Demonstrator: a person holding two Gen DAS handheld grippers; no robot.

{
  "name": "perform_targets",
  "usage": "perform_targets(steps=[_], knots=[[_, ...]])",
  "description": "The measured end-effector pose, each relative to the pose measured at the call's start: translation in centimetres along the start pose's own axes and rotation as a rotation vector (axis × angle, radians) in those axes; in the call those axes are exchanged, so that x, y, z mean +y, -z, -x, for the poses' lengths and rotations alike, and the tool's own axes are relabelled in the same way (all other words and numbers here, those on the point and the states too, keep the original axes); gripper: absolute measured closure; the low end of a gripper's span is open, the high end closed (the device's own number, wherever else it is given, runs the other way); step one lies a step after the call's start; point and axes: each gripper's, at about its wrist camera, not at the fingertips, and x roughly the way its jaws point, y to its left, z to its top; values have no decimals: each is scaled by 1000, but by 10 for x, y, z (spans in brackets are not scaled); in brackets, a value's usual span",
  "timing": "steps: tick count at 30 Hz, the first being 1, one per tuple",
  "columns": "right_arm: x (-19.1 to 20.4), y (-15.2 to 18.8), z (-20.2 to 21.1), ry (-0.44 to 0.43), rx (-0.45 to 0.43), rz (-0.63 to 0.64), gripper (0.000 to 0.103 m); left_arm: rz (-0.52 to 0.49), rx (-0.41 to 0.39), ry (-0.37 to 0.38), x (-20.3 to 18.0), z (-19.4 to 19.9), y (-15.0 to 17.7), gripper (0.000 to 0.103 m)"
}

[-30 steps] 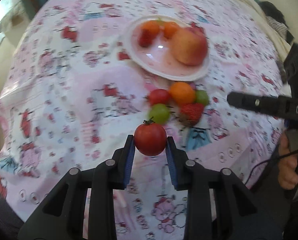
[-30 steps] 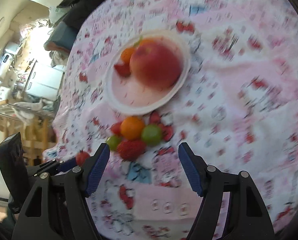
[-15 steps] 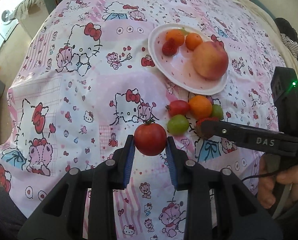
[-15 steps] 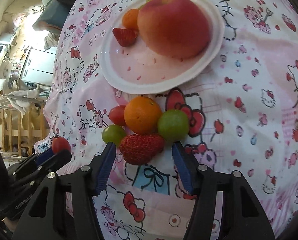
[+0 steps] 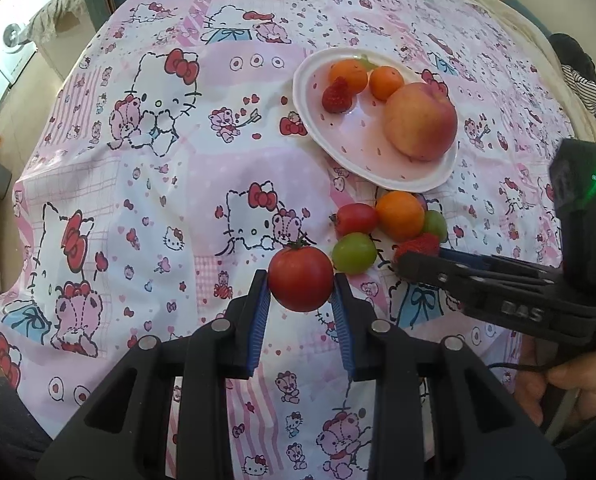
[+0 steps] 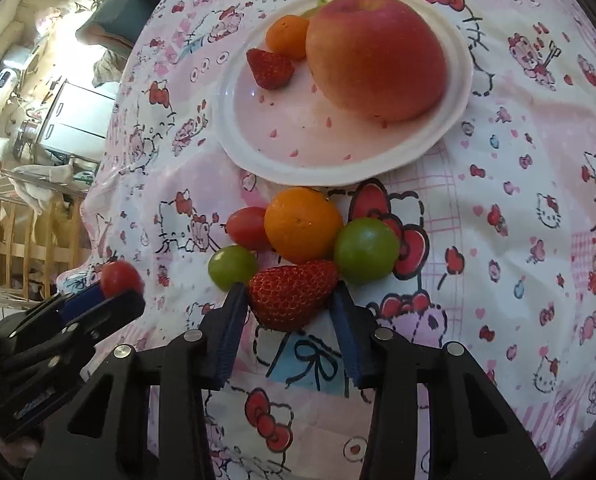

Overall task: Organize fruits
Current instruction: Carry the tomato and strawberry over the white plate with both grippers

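Observation:
My left gripper (image 5: 300,285) is shut on a red tomato (image 5: 298,270), held above the cloth just left of a loose cluster of fruit. In the cluster lie a strawberry (image 6: 291,298), an orange (image 6: 302,224), a small red tomato (image 6: 247,228) and two green fruits (image 6: 366,250) (image 6: 231,266). My right gripper (image 6: 287,292) is closing on the strawberry, and both blue pads (image 6: 233,312) touch its sides. Beyond the cluster, a white plate (image 6: 233,148) holds a big apple (image 6: 374,56), small oranges (image 6: 287,36) and another strawberry (image 6: 269,68).
A pink cartoon-print tablecloth (image 5: 157,200) covers the table and drops away at the left and near edges. A wooden rack (image 6: 21,236) and household clutter stand past the left edge. A person's hand (image 5: 578,384) grips the right tool's handle.
My right gripper has come in low over the cluster, and its jaws have narrowed from wide apart to touching the strawberry. The left gripper has kept the tomato almost still.

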Motion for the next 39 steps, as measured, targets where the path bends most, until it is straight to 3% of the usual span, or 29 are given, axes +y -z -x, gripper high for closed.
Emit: perform_targets(steps=[7,9,12,23,27,32,39], knots=[[-3,11,15,-21,-15,2,59,11,-8,-16,5,-4,-2,76],[-7,13,16,-16,-14,-3,59,4,-29,-52,6,-8,-4,76],[-10,14,19,-9,-17,-8,59,28,-30,-22,10,-9,-6,76],[-8,13,48,-41,-92,4,59,-4,-76,-44,6,-9,-4,76],[-13,8,59,-1,-137,-21,59,-1,-78,-54,7,-10,-6,76],[-21,-1,79,-19,-204,-60,59,-7,-107,-23,3,3,-14,76],[-19,-11,120,-20,-333,-25,59,-12,-216,5,-2,40,-48,76]])
